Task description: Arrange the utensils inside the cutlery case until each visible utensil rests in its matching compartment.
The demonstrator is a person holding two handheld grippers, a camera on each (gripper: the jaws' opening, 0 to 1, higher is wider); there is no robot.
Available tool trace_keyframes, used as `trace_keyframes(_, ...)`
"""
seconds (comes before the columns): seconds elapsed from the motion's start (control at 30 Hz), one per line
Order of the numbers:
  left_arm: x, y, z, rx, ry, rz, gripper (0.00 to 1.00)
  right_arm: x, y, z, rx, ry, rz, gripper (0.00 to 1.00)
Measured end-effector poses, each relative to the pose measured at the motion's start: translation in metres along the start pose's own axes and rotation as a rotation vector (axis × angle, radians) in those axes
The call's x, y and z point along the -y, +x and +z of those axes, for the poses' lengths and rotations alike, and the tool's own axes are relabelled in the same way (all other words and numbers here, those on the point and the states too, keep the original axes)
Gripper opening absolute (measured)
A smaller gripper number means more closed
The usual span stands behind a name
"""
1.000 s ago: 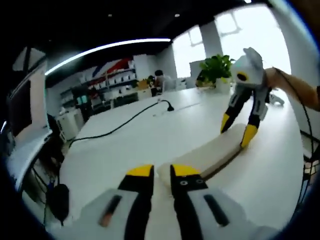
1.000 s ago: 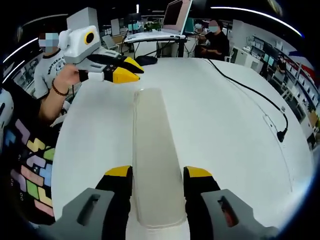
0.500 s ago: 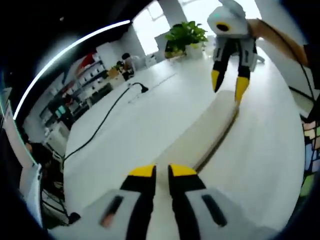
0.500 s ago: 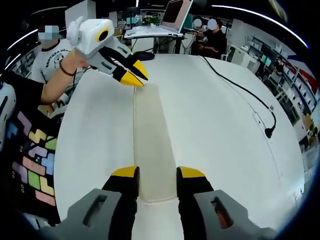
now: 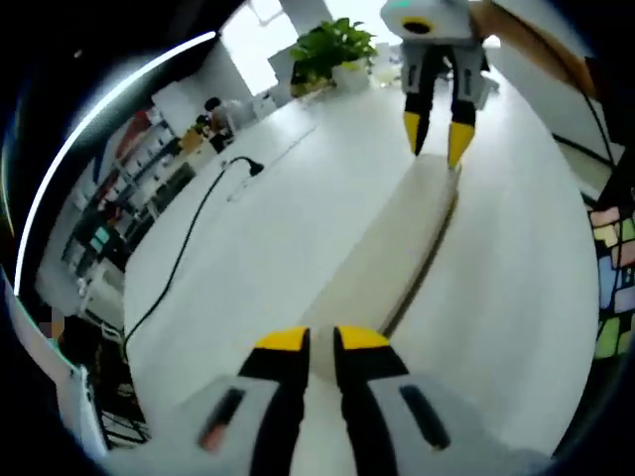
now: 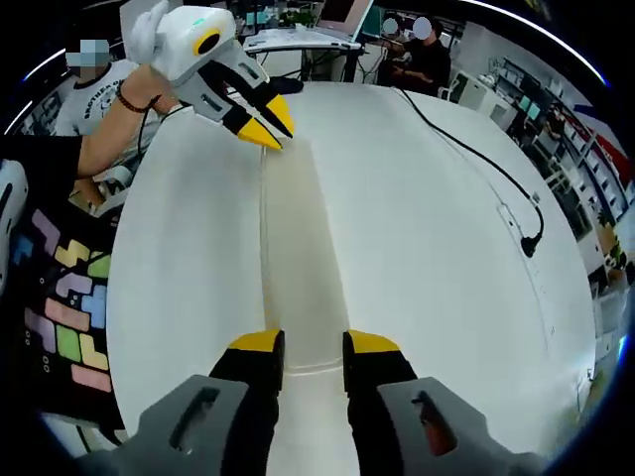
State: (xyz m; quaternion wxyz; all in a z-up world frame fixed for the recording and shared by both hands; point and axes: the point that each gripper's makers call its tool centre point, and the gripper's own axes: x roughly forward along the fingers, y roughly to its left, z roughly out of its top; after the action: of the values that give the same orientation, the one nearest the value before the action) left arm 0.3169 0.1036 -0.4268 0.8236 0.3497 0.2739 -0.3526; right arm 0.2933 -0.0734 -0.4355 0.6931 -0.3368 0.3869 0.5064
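While lying on the white table [image 6: 446,258] | cutlery case [image 6: 296,268]: long, pale, lid closed | both tools clamp its ends

The cutlery case [image 5: 397,253] ahead of the left gripper [image 5: 322,340] is pale cream, closed, with no pattern. It lies on a plain white table [image 5: 248,258]. The left gripper has yellow tips on black jaws and a light grey body. The right gripper [image 5: 434,132], at the far end of the case, has the same yellow tips, black jaws and a white-grey body.

A black cable [image 6: 476,164] runs across the table to the right of the right gripper's jaws. To the left of those jaws, a dark garment [image 6: 60,307] carries blocks in yellow, green, pink, lilac and blue. A green plant [image 5: 332,45] stands beyond the case.
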Motion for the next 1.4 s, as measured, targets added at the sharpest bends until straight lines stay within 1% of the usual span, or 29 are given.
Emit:
trace_keyframes(0.13, 0.006, 0.006, 0.002, -0.059, 0.062, -0.055, 0.1, -0.001, 0.0, -0.001, -0.017, -0.012, 0.0, 0.23)
trace_keyframes(0.2, 0.006, 0.008, 0.004, -0.058, 0.076, -0.056, 0.11, -0.002, -0.001, -0.002, -0.022, -0.006, 0.004, 0.23)
trace_keyframes(0.27, 0.005, 0.01, 0.007, -0.048, 0.072, -0.054, 0.12, -0.001, -0.001, -0.003, -0.03, -0.007, 0.008, 0.22)
trace_keyframes(0.33, 0.008, 0.01, 0.007, -0.05, 0.082, -0.077, 0.09, -0.002, -0.001, -0.003, -0.035, -0.041, 0.01, 0.22)
trace_keyframes(0.37, 0.009, 0.01, 0.008, -0.054, 0.098, -0.082, 0.09, -0.002, -0.001, -0.003, -0.042, -0.038, 0.01, 0.22)
trace_keyframes(0.43, 0.011, 0.008, 0.006, -0.079, 0.15, -0.1, 0.09, -0.001, -0.001, -0.004, -0.058, -0.035, 0.013, 0.22)
trace_keyframes(0.57, 0.012, 0.007, 0.005, -0.121, 0.187, -0.145, 0.09, 0.0, 0.0, -0.004, -0.086, -0.032, 0.016, 0.22)
trace_keyframes(0.77, 0.013, 0.008, 0.003, -0.149, 0.215, -0.203, 0.09, 0.001, -0.001, -0.005, -0.101, -0.031, 0.019, 0.22)
trace_keyframes(0.83, 0.014, 0.008, 0.003, -0.151, 0.218, -0.211, 0.08, 0.001, -0.001, -0.005, -0.103, -0.028, 0.023, 0.22)
trace_keyframes(0.9, 0.017, 0.008, 0.002, -0.151, 0.22, -0.23, 0.05, 0.001, 0.0, -0.005, -0.105, -0.032, 0.026, 0.22)
trace_keyframes(0.93, 0.019, 0.008, 0.002, -0.147, 0.234, -0.245, 0.03, 0.001, 0.0, -0.005, -0.107, -0.035, 0.027, 0.22)
trace_keyframes(1.03, 0.018, 0.009, 0.003, -0.137, 0.247, -0.241, 0.02, -0.002, 0.0, -0.005, -0.117, -0.055, 0.037, 0.2)
trace_keyframes(1.1, 0.017, 0.011, 0.004, -0.142, 0.241, -0.242, 0.01, -0.003, 0.001, -0.004, -0.132, -0.052, 0.039, 0.19)
trace_keyframes(1.23, 0.017, 0.011, 0.004, -0.164, 0.231, -0.263, 0.01, -0.002, 0.002, -0.004, -0.164, -0.053, 0.042, 0.19)
trace_keyframes(1.4, 0.017, 0.012, 0.003, -0.17, 0.204, -0.286, 0.01, -0.003, 0.002, -0.005, -0.192, -0.046, 0.047, 0.19)
